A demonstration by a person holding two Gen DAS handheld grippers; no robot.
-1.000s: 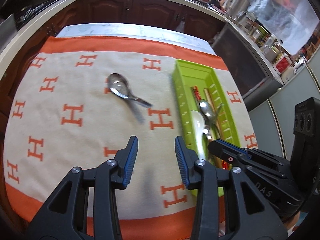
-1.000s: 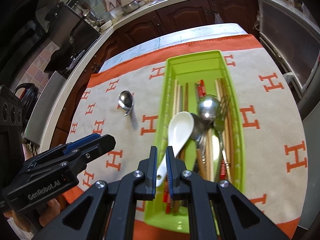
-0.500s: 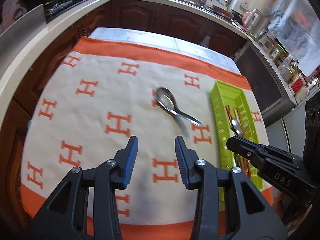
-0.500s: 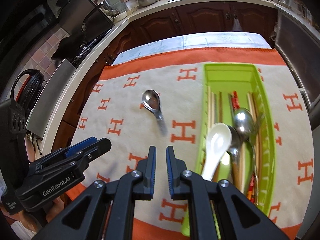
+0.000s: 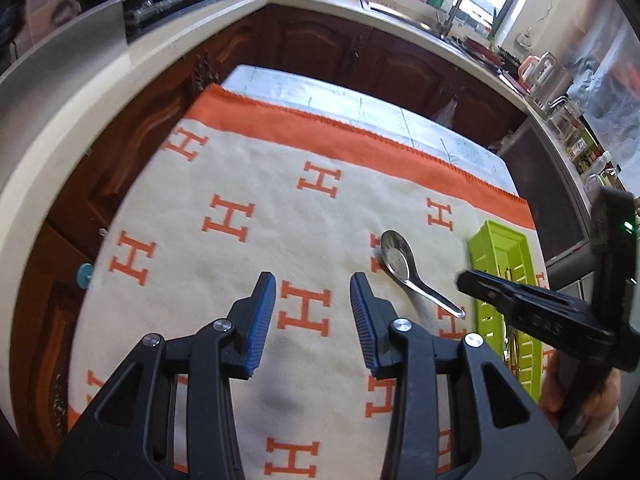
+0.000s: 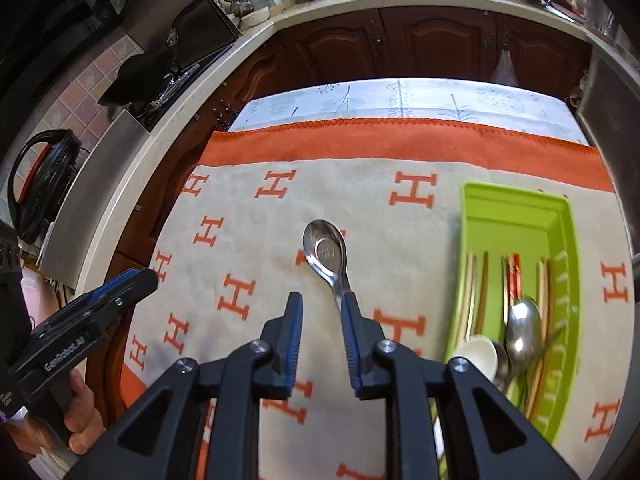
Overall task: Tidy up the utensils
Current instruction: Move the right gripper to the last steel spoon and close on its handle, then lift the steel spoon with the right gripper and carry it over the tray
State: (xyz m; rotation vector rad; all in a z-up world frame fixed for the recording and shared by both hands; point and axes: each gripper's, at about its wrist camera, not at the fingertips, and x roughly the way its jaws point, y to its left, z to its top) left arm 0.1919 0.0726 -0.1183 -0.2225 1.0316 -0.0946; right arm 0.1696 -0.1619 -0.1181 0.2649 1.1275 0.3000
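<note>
A steel soup spoon (image 6: 326, 254) lies bowl-up on the cream cloth with orange H marks; it also shows in the left wrist view (image 5: 398, 258). My right gripper (image 6: 320, 320) is open and empty, hovering over the spoon's handle end, which runs beside the right finger. The green utensil tray (image 6: 568, 248) sits to the right and holds chopsticks, a metal spoon (image 6: 522, 330) and a white ceramic spoon (image 6: 476, 354). My left gripper (image 5: 312, 300) is open and empty, left of the spoon. The tray shows at the right in the left wrist view (image 5: 498, 246).
The cloth (image 5: 240, 184) covers a table with a pale floral strip (image 6: 400, 100) at the far edge. Dark wood cabinets and a white counter (image 6: 400, 4) curve behind. A stove and a black kettle (image 6: 40, 176) stand at the left.
The right gripper has left the tray, swung left to the steel spoon and opened. The left gripper has moved left, so the spoon and tray have slid right in its view.
</note>
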